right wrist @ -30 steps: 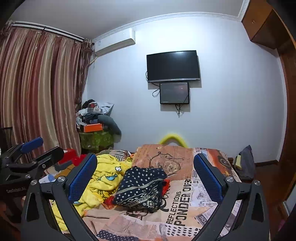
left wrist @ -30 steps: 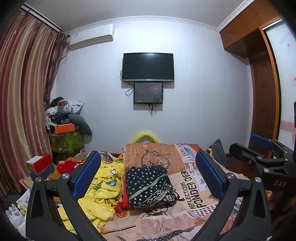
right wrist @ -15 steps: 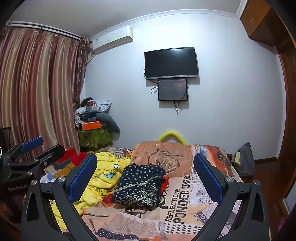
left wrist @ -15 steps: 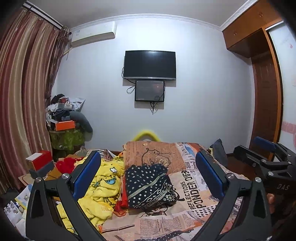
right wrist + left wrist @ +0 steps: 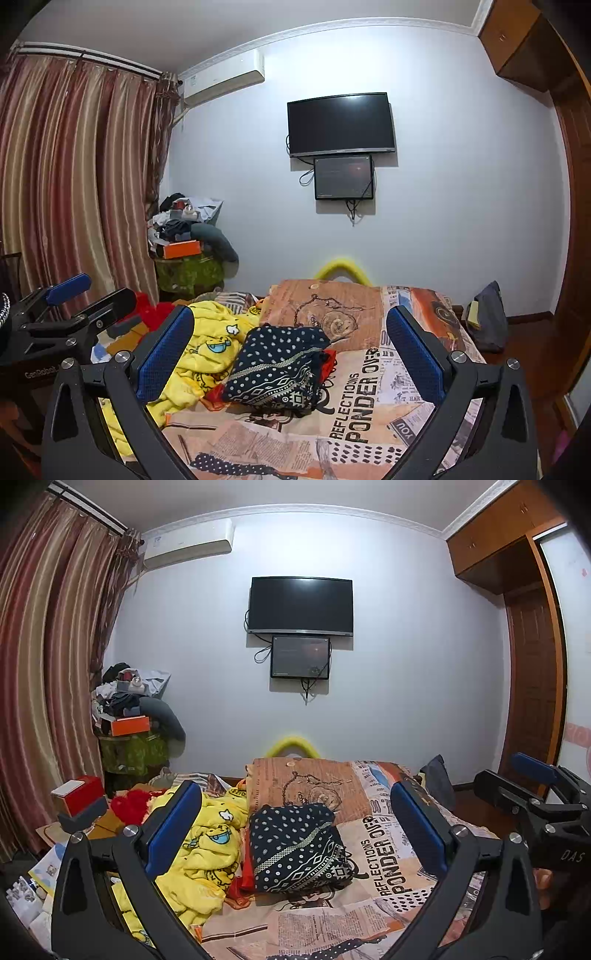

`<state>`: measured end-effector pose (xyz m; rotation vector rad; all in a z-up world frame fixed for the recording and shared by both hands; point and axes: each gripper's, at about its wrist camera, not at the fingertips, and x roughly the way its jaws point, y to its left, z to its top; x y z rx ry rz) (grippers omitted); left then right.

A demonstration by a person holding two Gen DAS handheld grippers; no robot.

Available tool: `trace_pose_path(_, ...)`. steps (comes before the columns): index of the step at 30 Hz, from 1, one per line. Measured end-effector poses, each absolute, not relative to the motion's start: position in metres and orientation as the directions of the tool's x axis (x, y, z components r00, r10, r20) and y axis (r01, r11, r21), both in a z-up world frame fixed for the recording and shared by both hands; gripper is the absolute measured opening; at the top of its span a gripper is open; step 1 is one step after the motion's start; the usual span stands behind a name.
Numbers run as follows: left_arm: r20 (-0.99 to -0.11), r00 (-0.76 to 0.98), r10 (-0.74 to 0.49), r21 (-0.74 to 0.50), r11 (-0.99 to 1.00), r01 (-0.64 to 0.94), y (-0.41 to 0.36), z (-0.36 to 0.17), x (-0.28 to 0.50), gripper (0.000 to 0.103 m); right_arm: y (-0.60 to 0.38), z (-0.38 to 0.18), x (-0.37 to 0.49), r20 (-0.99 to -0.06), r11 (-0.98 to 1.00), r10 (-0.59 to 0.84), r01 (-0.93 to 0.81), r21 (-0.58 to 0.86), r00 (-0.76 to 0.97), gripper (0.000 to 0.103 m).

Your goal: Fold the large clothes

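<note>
Left wrist view: left gripper jaws spread, empty; folded navy polka-dot garment lies on newspaper-print bedsheet. Right gripper, likewise spread; grey bag fully seen only in right wrist view.

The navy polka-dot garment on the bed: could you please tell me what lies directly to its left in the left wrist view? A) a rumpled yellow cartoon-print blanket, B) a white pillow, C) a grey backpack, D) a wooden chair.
A: the rumpled yellow cartoon-print blanket lies piled on the bed just left of the folded navy polka-dot garment, with a bit of red cloth between them.
</note>
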<state>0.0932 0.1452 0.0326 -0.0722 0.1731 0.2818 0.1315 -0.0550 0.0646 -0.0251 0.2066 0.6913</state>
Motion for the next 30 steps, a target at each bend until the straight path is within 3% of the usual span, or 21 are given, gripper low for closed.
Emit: trace_pose_path(30, -0.215, 0.955, 0.205, -0.087, 0.970, -0.227, 0.1404, 0.0285, 0.0960, 0.103, -0.0568, 0.0657, 0.1359, -0.191, 0.786, 0.615, -0.615, 0.067, 0.765, 0.103)
